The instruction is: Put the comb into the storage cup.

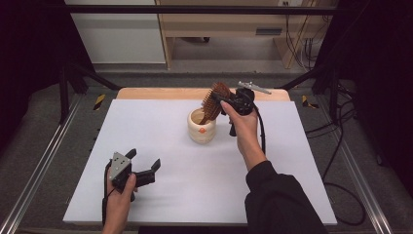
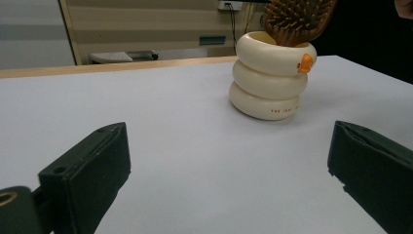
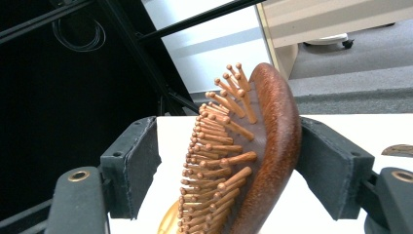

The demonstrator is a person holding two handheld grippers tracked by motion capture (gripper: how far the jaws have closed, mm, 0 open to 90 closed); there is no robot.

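Releasing the hairbrush [image 1: 215, 101], our right gripper [image 3: 229, 165] gapes around it; leaning, it could topple the far-edge cup [image 1: 201, 126].

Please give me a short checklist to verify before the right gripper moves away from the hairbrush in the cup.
1. Brush handle inside cup: ok; head leans out over the rim.
2. Right gripper released: not ok; the left pad stands off the bristles, the right pad looks against the brush's back.
3. Brush resting on the cup bottom: cannot tell.
4. Cup upright on the table: ok.
5. Left gripper open and away from the cup: ok.
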